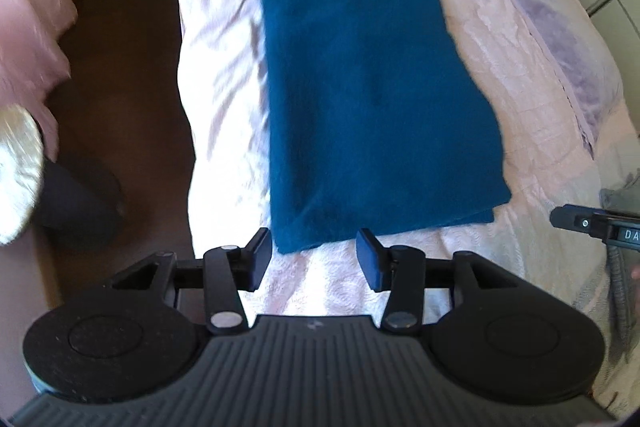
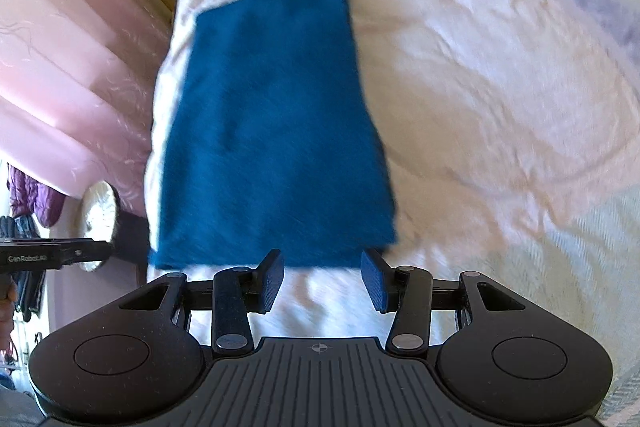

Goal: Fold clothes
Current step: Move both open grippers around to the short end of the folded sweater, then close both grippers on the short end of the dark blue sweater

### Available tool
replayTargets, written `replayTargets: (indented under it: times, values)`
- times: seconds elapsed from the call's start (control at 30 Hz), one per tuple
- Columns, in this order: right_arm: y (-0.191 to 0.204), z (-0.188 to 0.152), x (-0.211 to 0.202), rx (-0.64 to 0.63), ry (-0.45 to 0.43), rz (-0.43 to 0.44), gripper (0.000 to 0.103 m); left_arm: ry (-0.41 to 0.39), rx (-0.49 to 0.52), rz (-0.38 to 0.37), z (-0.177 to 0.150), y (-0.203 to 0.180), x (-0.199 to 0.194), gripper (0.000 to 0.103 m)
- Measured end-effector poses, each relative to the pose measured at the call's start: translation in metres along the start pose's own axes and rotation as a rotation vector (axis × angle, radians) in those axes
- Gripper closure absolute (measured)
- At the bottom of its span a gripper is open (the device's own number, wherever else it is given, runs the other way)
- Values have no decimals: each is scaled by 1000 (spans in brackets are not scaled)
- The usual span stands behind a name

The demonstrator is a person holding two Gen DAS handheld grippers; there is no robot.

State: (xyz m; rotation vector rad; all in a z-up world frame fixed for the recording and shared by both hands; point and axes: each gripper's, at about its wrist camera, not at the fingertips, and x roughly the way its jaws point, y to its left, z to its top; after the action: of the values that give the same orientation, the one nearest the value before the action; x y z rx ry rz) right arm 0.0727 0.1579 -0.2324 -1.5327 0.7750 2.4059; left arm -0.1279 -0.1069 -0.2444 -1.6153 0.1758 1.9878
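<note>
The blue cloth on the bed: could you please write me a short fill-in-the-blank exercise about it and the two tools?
1. The folded cloth is ____ in colour.
2. It lies on a pale pink ____.
3. The left tool holds ____ between its fingers.
4. Both the left tool and the right tool sit at the cloth's ____ edge.

Missing words: blue; bed cover; nothing; near
</note>
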Motion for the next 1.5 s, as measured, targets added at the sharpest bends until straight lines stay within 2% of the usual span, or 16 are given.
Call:
replayTargets:
  times: [0.2,0.37,0.57,0.6,0.63,0.67,0.77,0.97,1.07,1.1,1.13,1.17,1.2,1.23,1.4,1.5]
  values:
    - [-62,8,36,49,-6,147,56,-24,-92,-78,3,36,47,61]
    - [-103,24,75,143,-50,258,46,-33,-193,-145,15,53,76,61]
    - [-116,15,87,185,0,267,47,-29,-211,-178,16,57,82,61]
    - [-118,9,87,202,7,278,49,-29,-211,-183,15,58,82,61]
    - [-120,4,88,218,12,291,87,-28,-213,-187,13,59,83,61]
    - [-121,0,88,225,2,313,96,-29,-218,-190,12,60,83,61]
    - [-119,-7,80,243,-65,330,97,-34,-233,-206,11,62,83,61]
    - [-133,-30,78,365,-22,262,99,-38,-232,-240,9,64,83,62]
    - [-134,-25,85,375,-7,268,98,-42,-230,-263,9,65,82,64]
    - [-133,-19,84,351,9,275,89,-47,-232,-272,10,66,81,64]
    - [-132,-14,83,325,23,280,74,-52,-235,-282,10,68,79,63]
    - [-132,-8,80,292,30,268,64,-57,-239,-291,10,70,78,63]
    - [-132,-4,76,261,22,258,42,-61,-247,-299,10,71,79,62]
    - [-133,0,71,232,3,269,31,-65,-257,-309,10,73,80,62]
    - [-139,29,82,173,-25,398,30,-88,-327,-364,12,84,97,61]
    - [-138,38,107,154,18,450,31,-130,-386,-424,13,96,107,61]
